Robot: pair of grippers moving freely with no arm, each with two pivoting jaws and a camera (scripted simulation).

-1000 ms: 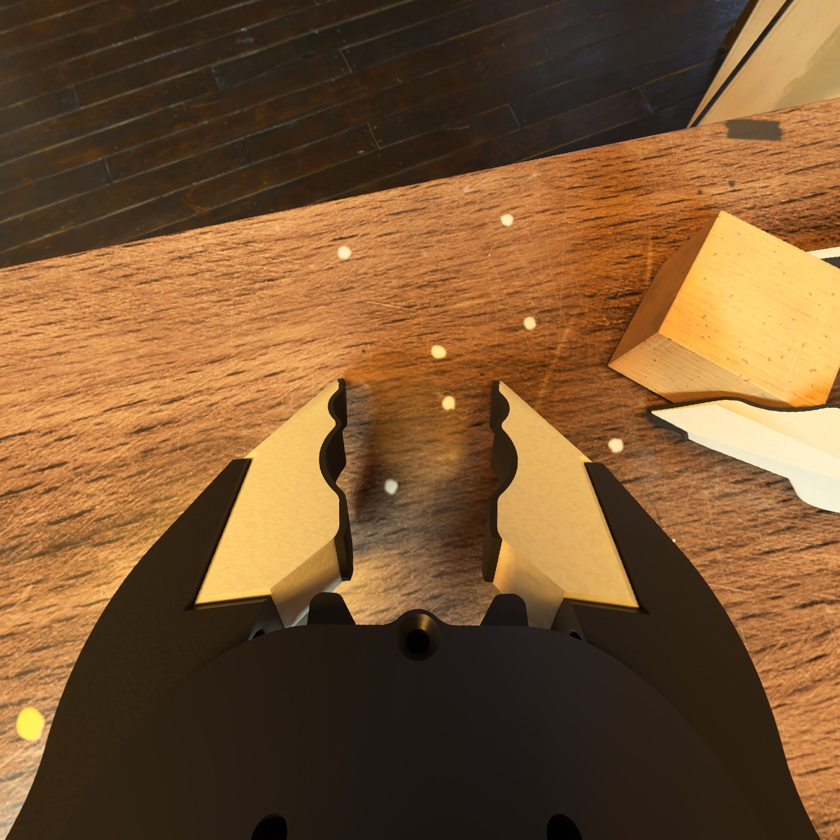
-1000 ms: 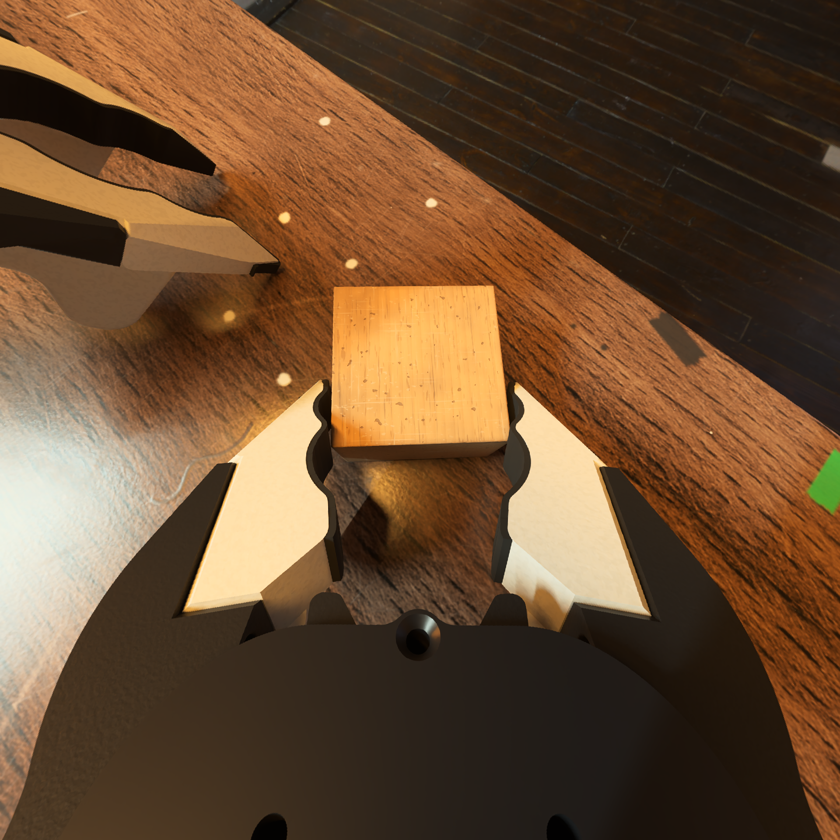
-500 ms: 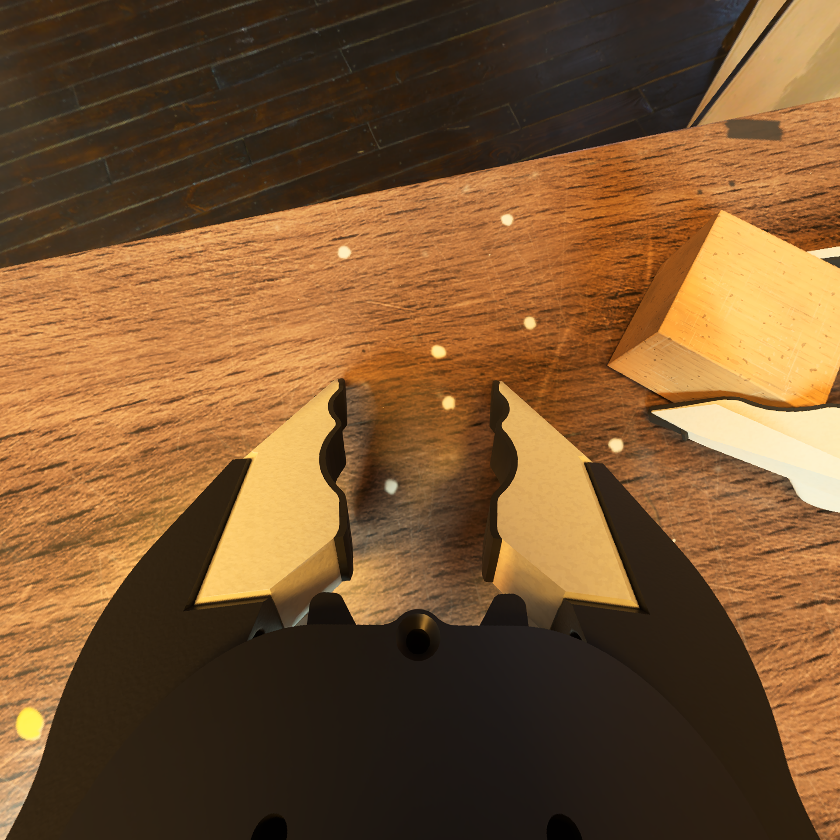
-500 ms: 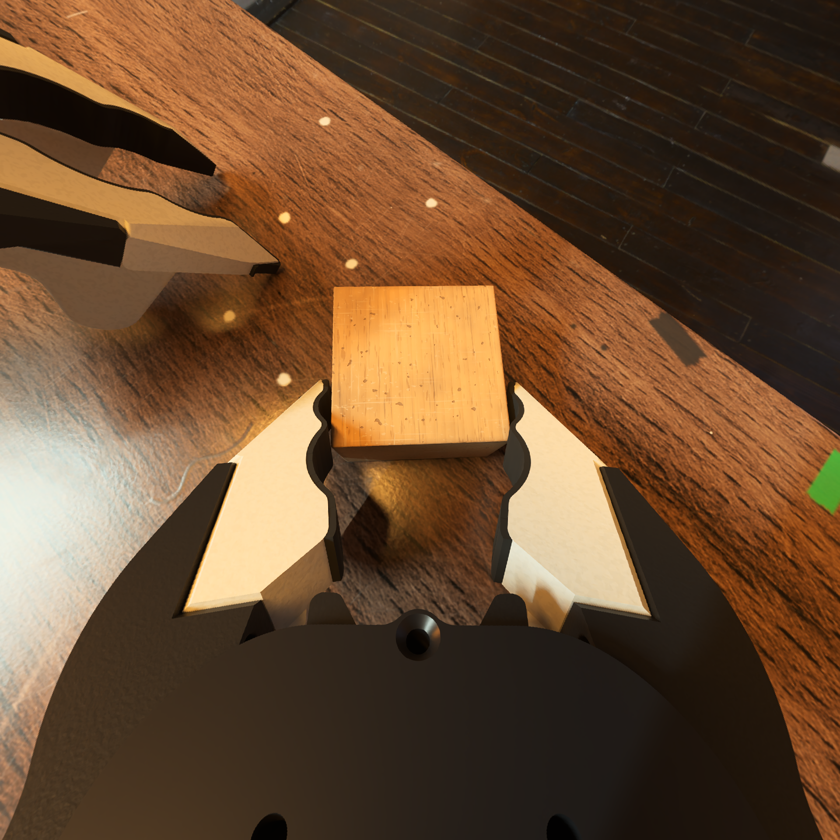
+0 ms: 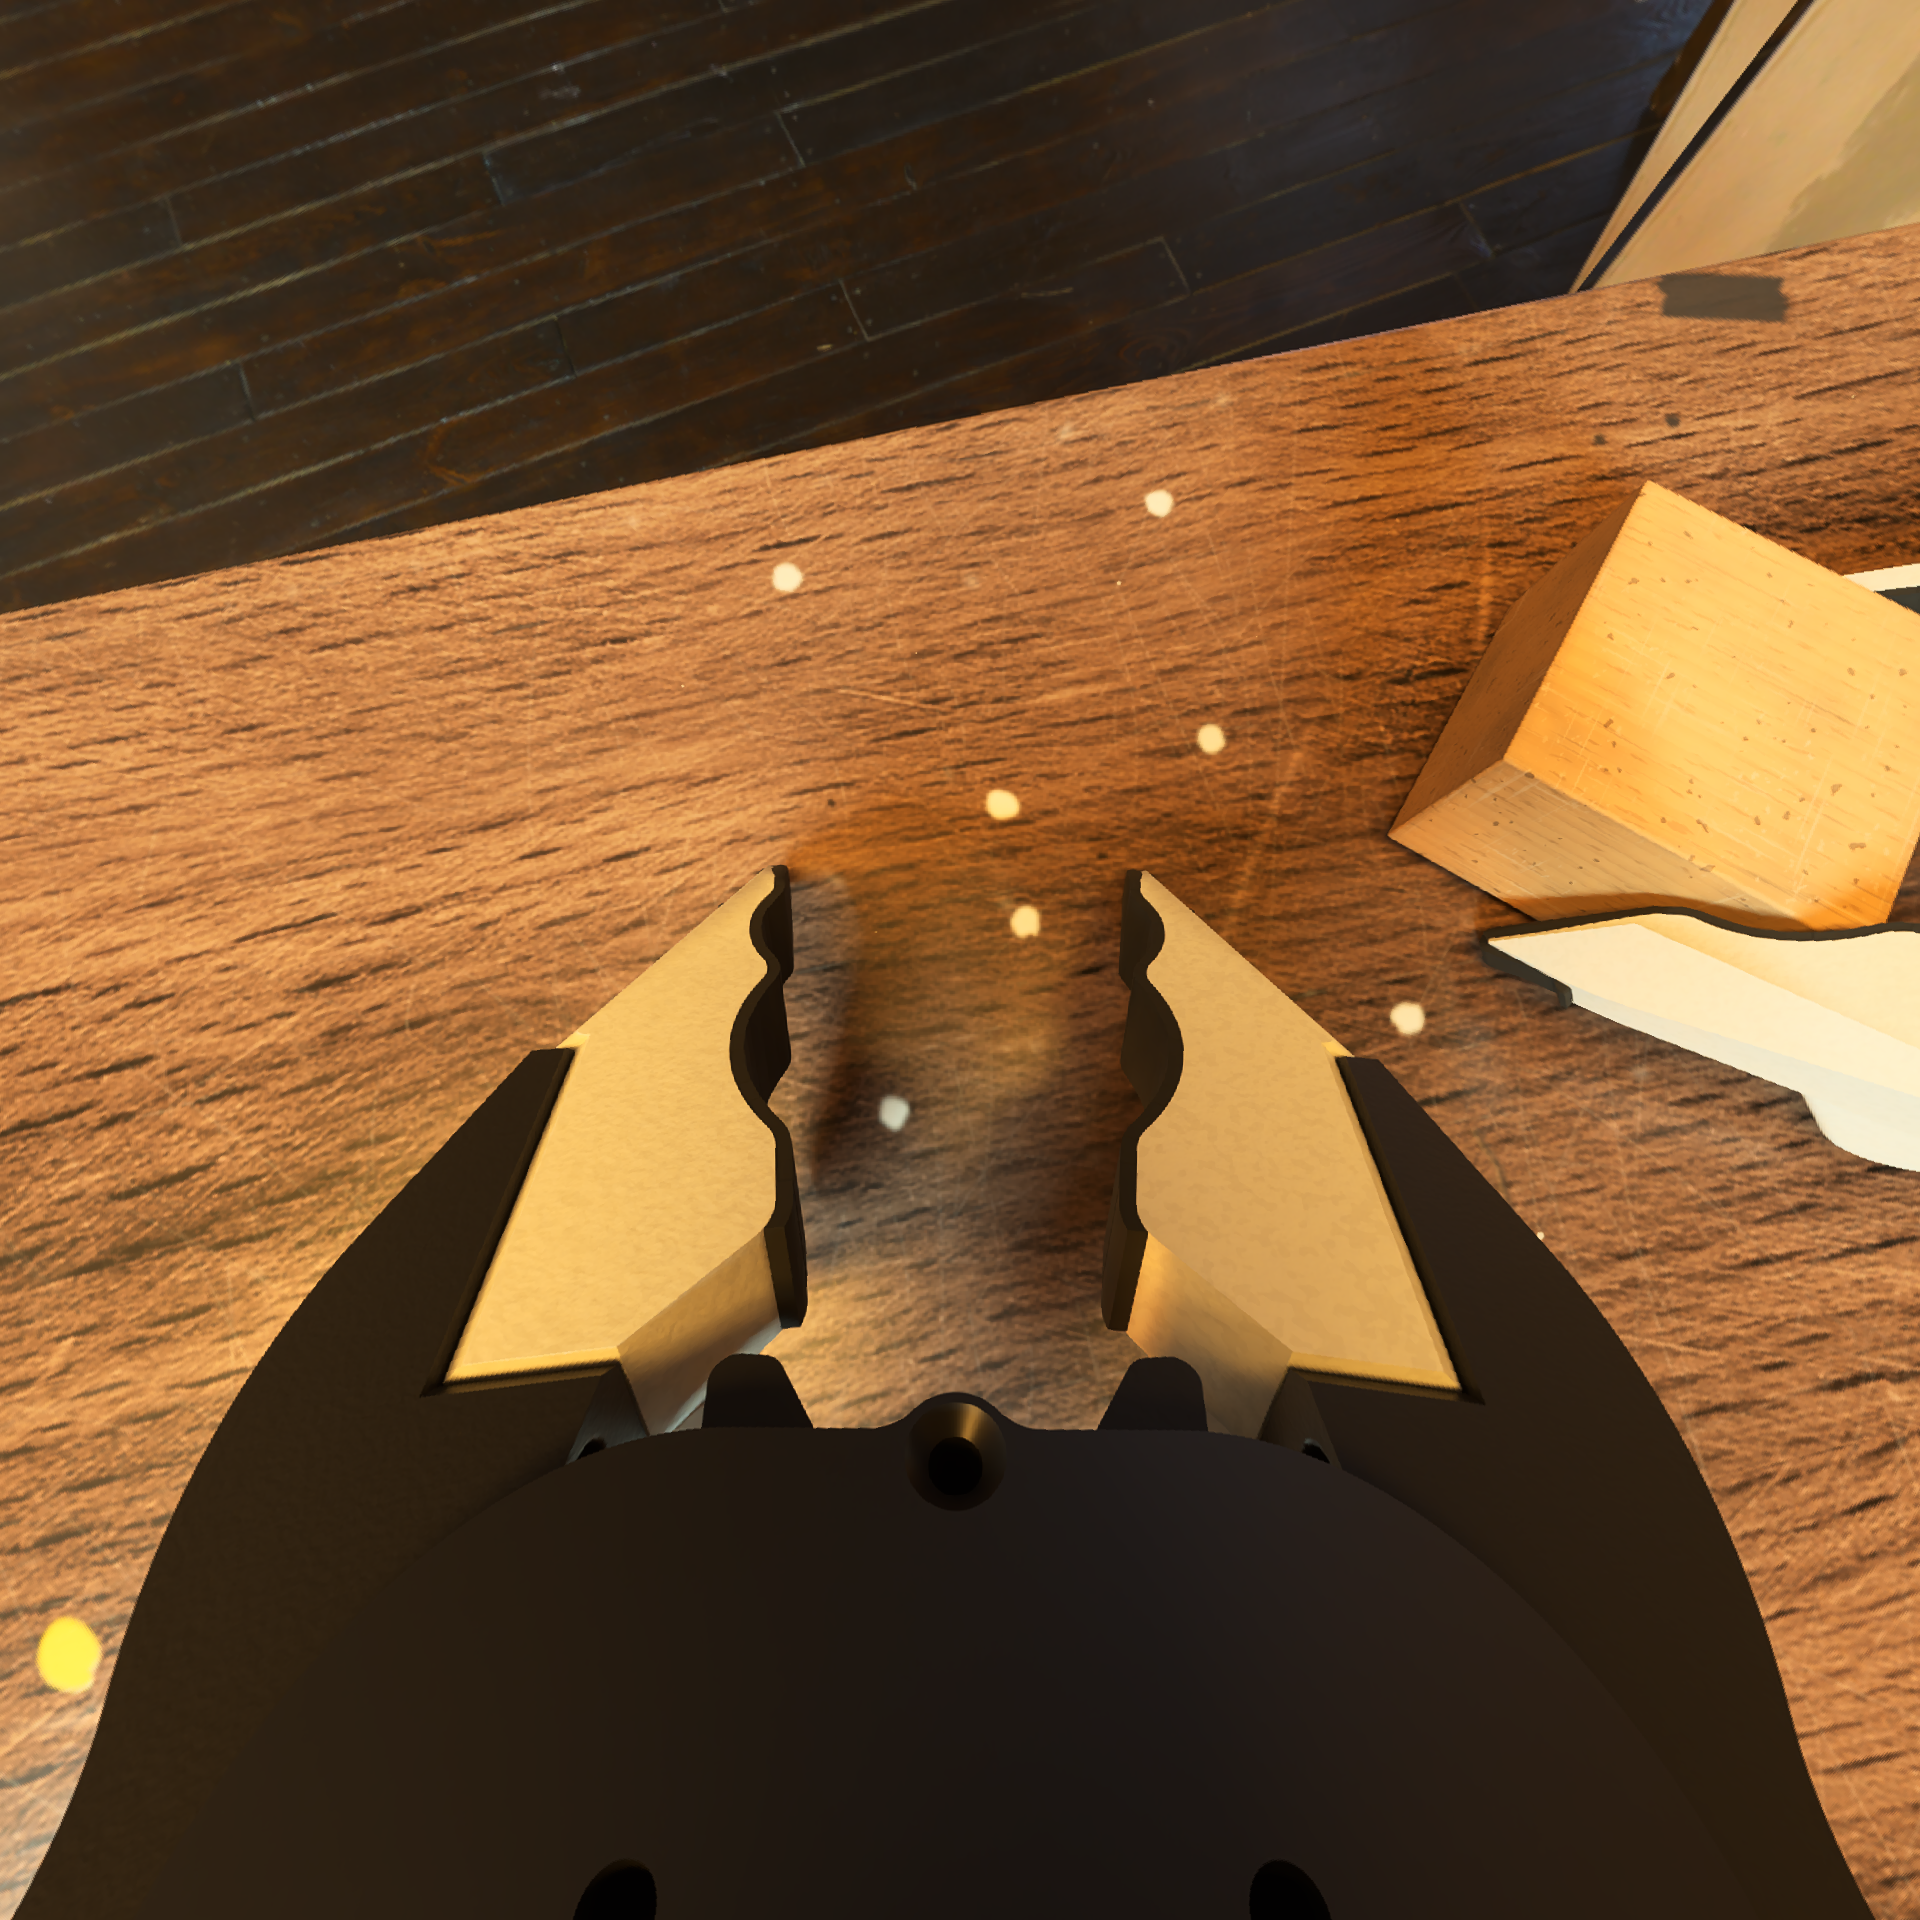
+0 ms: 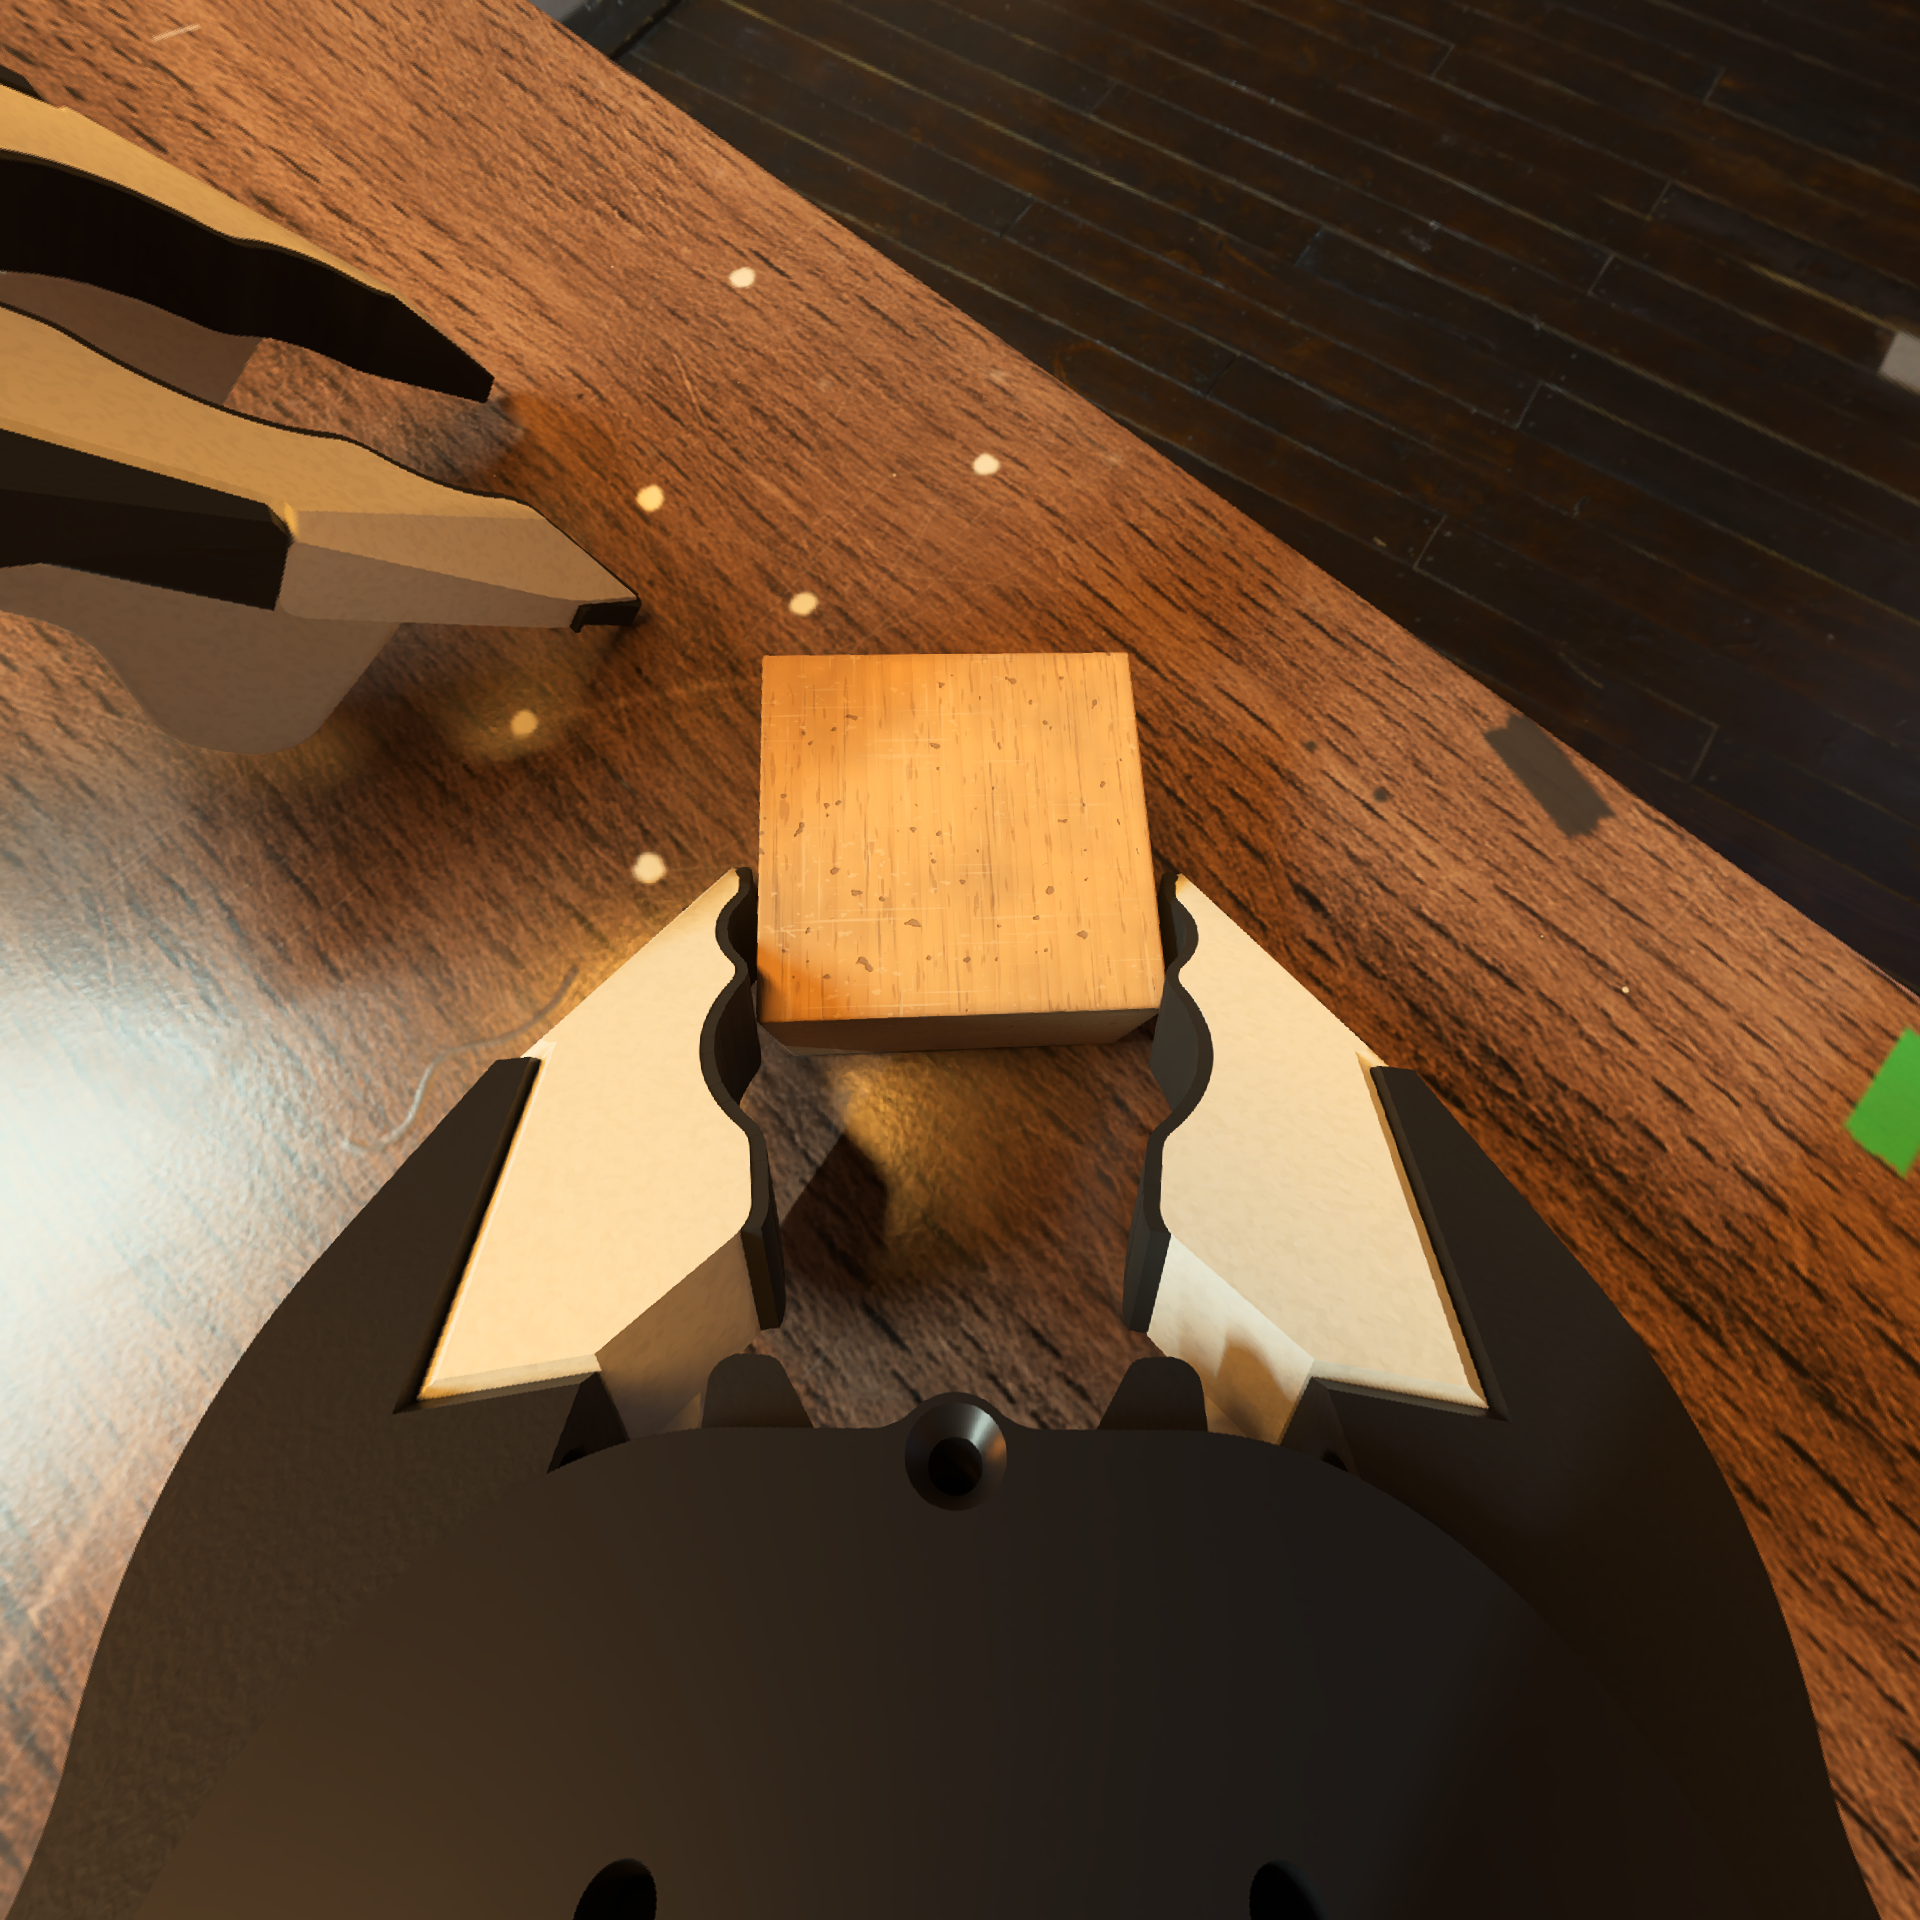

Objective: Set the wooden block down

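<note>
The wooden block (image 6: 951, 842) is a light, speckled cube on the brown wooden table (image 6: 312, 1039). My right gripper (image 6: 956, 904) is shut on it, with one fingertip pressed on each side of its near end. I cannot tell whether its underside rests on the table or hangs just above it. The block also shows at the right in the left wrist view (image 5: 1704, 717), with one right finger (image 5: 1714, 987) in front of it. My left gripper (image 5: 956, 883) is open and empty, low over the table to the block's left. It also shows in the right wrist view (image 6: 312, 540).
The table's far edge (image 5: 727, 478) runs close beyond both grippers, with dark plank floor (image 5: 623, 208) below it. A dark patch (image 6: 1548, 774) and a green patch (image 6: 1886, 1101) lie near the edge on the right. A pale panel (image 5: 1787, 125) stands at the far right.
</note>
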